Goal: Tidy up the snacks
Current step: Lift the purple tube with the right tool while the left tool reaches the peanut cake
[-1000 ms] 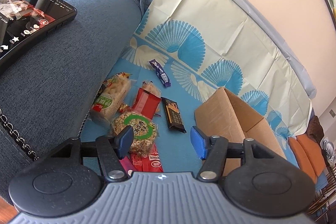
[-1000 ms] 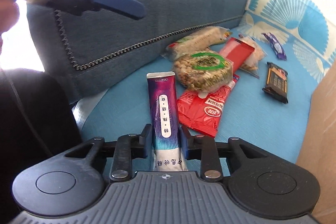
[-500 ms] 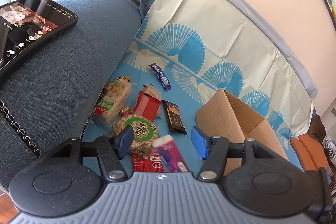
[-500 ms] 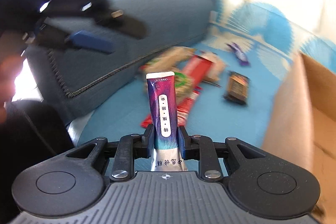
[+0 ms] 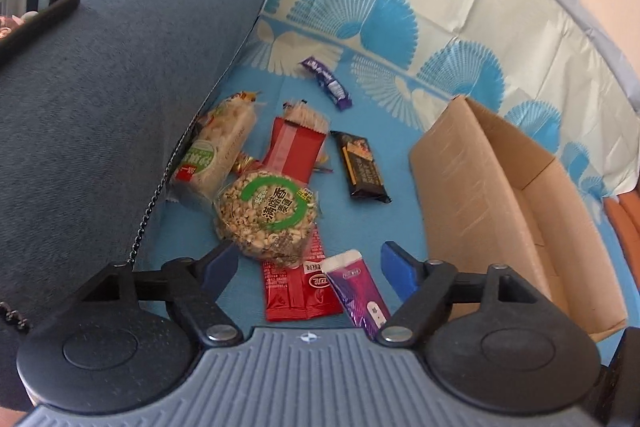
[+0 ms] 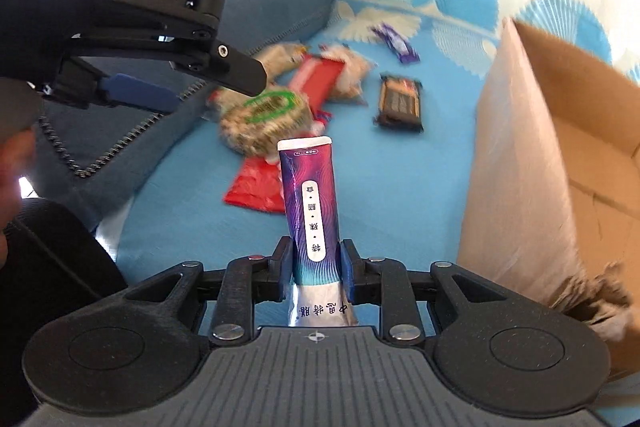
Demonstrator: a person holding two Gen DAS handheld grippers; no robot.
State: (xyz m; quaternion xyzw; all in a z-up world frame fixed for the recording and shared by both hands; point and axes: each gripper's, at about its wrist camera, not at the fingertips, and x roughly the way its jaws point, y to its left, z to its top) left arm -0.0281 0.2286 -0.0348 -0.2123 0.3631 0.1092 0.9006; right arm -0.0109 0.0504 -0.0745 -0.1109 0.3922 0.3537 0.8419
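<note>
My right gripper (image 6: pixel 316 263) is shut on a long purple snack packet (image 6: pixel 310 195), held upright above the blue sheet beside the cardboard box (image 6: pixel 520 167); its jaws are easing open a little while the pads still press the packet. The packet's top end (image 5: pixel 356 287) shows between the fingers of my left gripper (image 5: pixel 308 261). That gripper's jaws are opening wide, with nothing gripped. It hovers over the snack pile: a round nut cake (image 5: pixel 268 215), flat red sachets (image 5: pixel 296 291), a red pack (image 5: pixel 294 151), a rice-cracker pack (image 5: pixel 218 151), a dark bar (image 5: pixel 364 167) and a small purple bar (image 5: pixel 326 81).
A blue sofa arm (image 5: pixel 100 107) rises at the left with a phone (image 5: pixel 32 11) lying on top. The open box (image 5: pixel 480 195) stands at the right on the blue sheet (image 5: pixel 384 227). A person's hand (image 6: pixel 12 163) shows at the left edge.
My left gripper's jaws have spread wider and it has come lower over the pile. My right gripper has carried the purple packet toward the box and rolled it more upright.
</note>
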